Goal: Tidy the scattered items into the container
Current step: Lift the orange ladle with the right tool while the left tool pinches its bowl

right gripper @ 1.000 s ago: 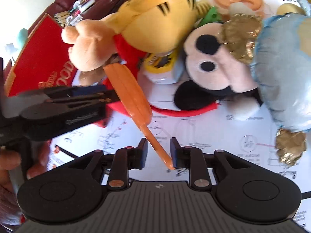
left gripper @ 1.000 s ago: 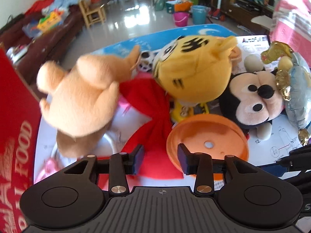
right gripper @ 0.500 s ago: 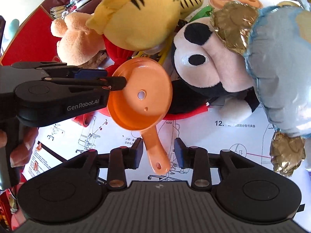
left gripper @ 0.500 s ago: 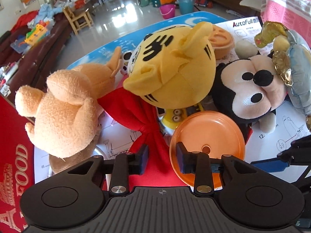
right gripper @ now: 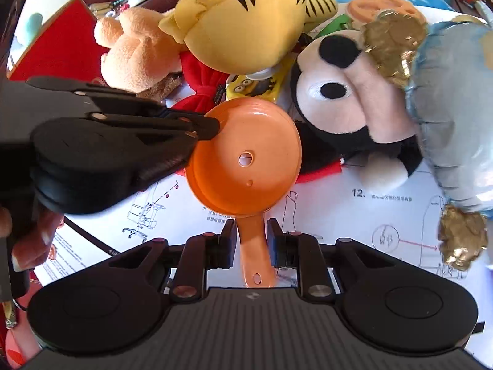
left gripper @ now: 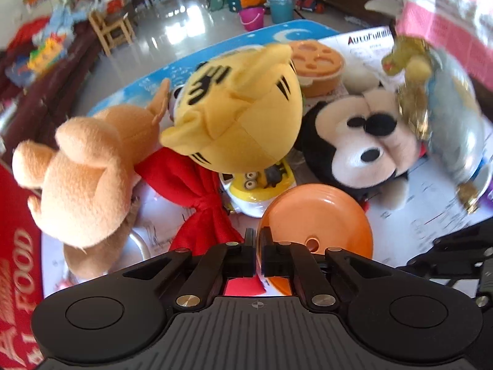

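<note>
Orange plastic toy pan [right gripper: 245, 157] at frame centre in the right wrist view, bowl facing the camera, small hole in its base. Handle runs down toward the lower centre, between the fingers of the right gripper [right gripper: 252, 240]; those fingers are closing on it, a sliver of gap visible on either side, no firm contact seen. From the left of that frame the left gripper [right gripper: 212, 128] reaches in, fingers pressed together on the pan's rim. A person's hand [right gripper: 34, 240] shows at lower left.

Left wrist view: left gripper [left gripper: 258, 248] at lower centre, fingers pinching the pan [left gripper: 317, 215] at its left edge; pan sits lower centre-right.

Beneath: white instruction sheet [right gripper: 354, 212] with line drawings, covering the worktop.

Just behind the pan: small yellow minion-print item [left gripper: 262, 182], red cloth bow [left gripper: 197, 191].

Next row back: tan plush bear [left gripper: 86, 166] at left, yellow tiger plush [left gripper: 240, 117] centre, black-and-cream mouse plush [left gripper: 360, 141] right, silver-blue foil balloon [left gripper: 456, 117] with gold trim at far right.

Farther: round orange lidded box [left gripper: 317, 64], upper centre. Red carton [left gripper: 15, 262] with white lettering along the left edge.

Background blurred: shiny floor, buckets, small wooden chair.
</note>
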`<act>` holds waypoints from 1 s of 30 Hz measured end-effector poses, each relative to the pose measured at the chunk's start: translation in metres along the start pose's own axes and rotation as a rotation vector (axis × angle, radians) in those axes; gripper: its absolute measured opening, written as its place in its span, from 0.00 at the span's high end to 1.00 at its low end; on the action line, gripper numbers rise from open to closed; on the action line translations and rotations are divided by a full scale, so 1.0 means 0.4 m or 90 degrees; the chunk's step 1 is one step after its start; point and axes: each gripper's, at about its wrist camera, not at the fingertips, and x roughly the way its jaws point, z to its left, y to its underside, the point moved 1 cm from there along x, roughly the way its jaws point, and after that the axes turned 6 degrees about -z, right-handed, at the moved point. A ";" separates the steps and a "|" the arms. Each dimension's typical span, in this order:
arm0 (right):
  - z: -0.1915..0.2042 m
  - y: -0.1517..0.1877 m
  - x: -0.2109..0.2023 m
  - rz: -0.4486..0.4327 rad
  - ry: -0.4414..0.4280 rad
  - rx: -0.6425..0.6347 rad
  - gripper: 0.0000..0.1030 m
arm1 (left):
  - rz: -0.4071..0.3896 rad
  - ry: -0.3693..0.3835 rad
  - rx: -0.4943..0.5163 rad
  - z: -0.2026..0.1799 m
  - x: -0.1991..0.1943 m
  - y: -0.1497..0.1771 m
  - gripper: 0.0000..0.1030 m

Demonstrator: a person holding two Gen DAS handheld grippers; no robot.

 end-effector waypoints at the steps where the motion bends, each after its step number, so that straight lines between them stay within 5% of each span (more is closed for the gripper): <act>1: 0.001 -0.002 -0.006 -0.003 -0.004 0.001 0.77 | -0.003 0.002 -0.005 0.005 -0.010 -0.002 1.00; 20: 0.119 -0.066 -0.139 -0.075 -0.028 -0.090 0.78 | -0.075 -0.056 -0.057 0.070 -0.196 -0.037 1.00; 30: 0.263 -0.133 -0.202 -0.108 -0.046 -0.191 0.79 | -0.134 -0.094 -0.138 0.198 -0.327 -0.030 1.00</act>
